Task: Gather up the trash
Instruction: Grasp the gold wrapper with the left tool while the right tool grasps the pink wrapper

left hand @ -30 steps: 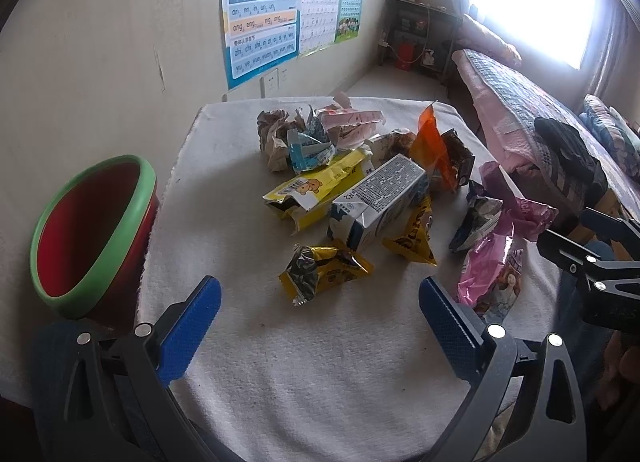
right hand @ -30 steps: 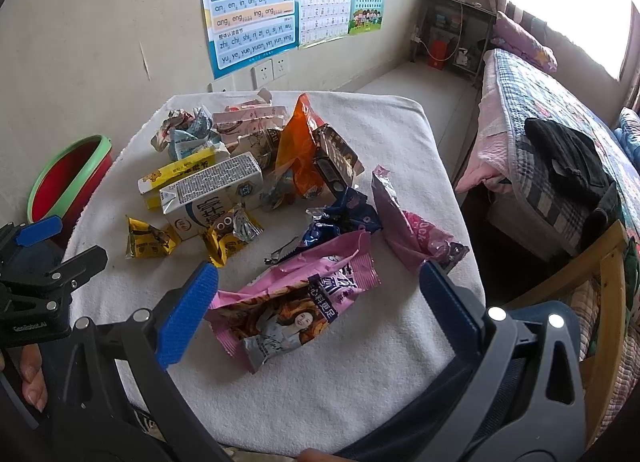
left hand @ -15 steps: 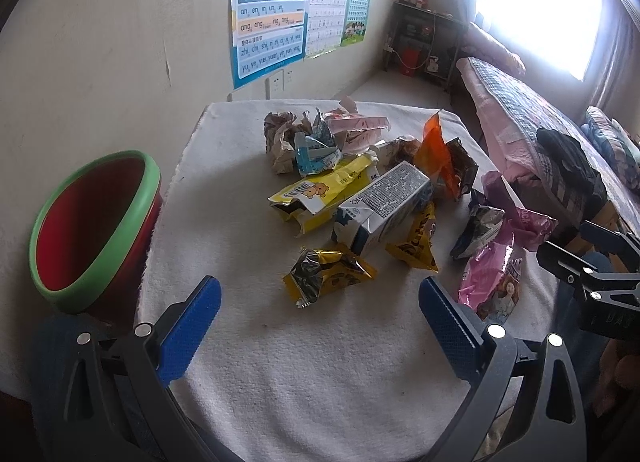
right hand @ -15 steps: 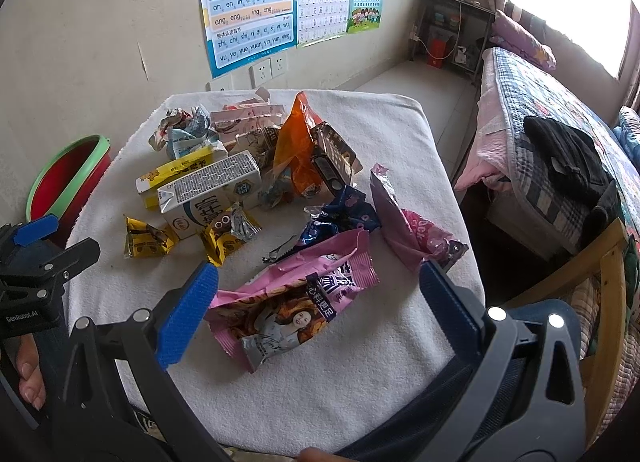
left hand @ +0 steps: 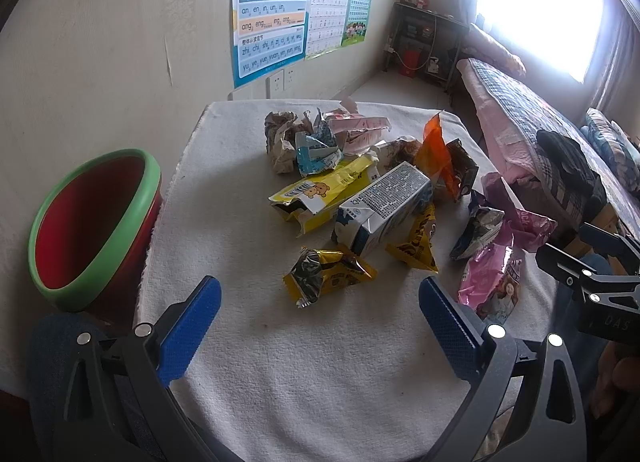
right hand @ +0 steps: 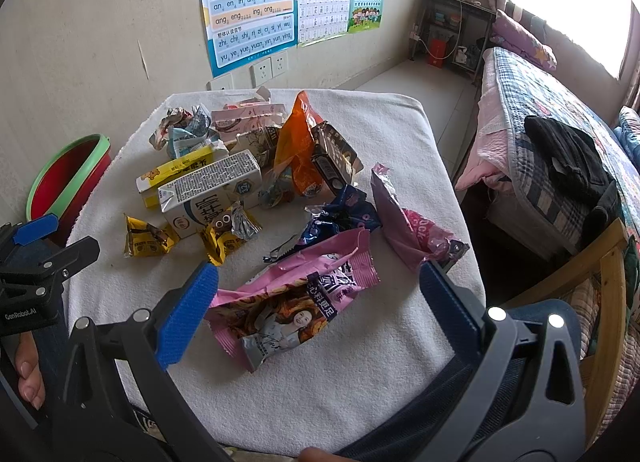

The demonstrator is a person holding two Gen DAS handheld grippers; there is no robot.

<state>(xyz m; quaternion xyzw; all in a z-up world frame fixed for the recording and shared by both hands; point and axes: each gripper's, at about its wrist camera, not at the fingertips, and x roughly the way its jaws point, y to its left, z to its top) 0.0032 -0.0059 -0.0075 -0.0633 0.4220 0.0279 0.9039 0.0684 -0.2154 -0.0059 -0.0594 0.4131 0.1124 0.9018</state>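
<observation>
Several crumpled wrappers and cartons lay heaped on a white towel-covered table point(left hand: 320, 374), most of them toward its far and right side. Nearest the left gripper point(left hand: 320, 318) sat a small yellow snack wrapper point(left hand: 326, 276), alone on bare cloth, its long axis running roughly left to right. Beyond it a white milk carton point(left hand: 386, 205) lay on its side, its long axis slanting from near-left to far-right, touching a flattened yellow carton with a bear print point(left hand: 320, 191) on its left. An orange wrapper point(right hand: 298, 141) stood upright behind them. In the right wrist view a long pink snack bag point(right hand: 296, 302) lay between the fingers of the right gripper point(right hand: 318, 312), its long axis running from near-left to far-right, with a dark blue wrapper point(right hand: 344, 217) and a second pink bag point(right hand: 412, 229) just beyond it.

Both grippers hovered above the table's near edge, blue pads spread wide, neither pinching anything. A red bin with a green rim point(left hand: 92, 221) stood just beside the table's left edge. Pinyin posters point(right hand: 250, 1) hung on the beige wall, and a bed with a plaid quilt point(right hand: 560, 133) ran along the right under a bright window.
</observation>
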